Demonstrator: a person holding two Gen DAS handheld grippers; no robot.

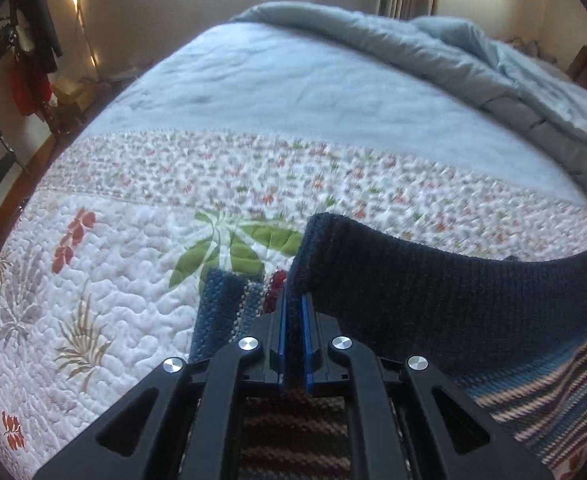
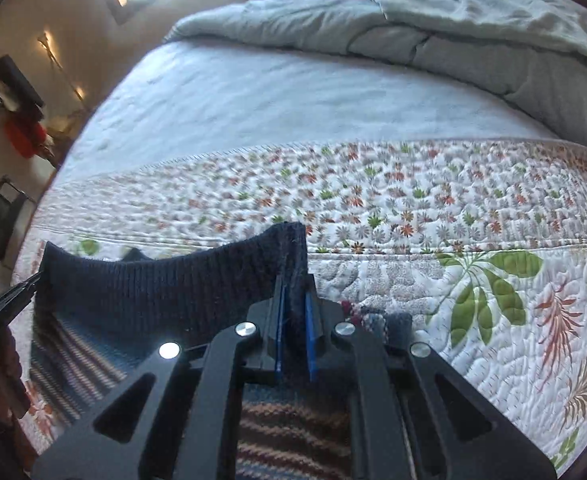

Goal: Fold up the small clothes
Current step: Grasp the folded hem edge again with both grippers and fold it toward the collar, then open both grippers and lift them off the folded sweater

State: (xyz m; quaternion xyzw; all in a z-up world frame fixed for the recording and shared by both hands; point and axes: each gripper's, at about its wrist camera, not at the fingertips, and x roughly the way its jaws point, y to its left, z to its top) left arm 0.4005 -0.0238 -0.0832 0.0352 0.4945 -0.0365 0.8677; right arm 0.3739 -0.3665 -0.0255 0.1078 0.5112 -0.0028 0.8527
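I am holding one striped sweater (image 1: 433,304) over the quilt (image 1: 93,280), its navy hem pinched in two clamped grippers, left (image 1: 293,300) and right (image 2: 295,300).

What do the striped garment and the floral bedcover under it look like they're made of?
Garment: looks like knitted yarn, perhaps wool or acrylic; ribbed navy hem, visible stitch rows in the stripes, matte and fuzzy. Bedcover: looks like quilted printed cotton; puffy stitched swirls over a white floral print, matte. The fibre itself cannot be told in either.
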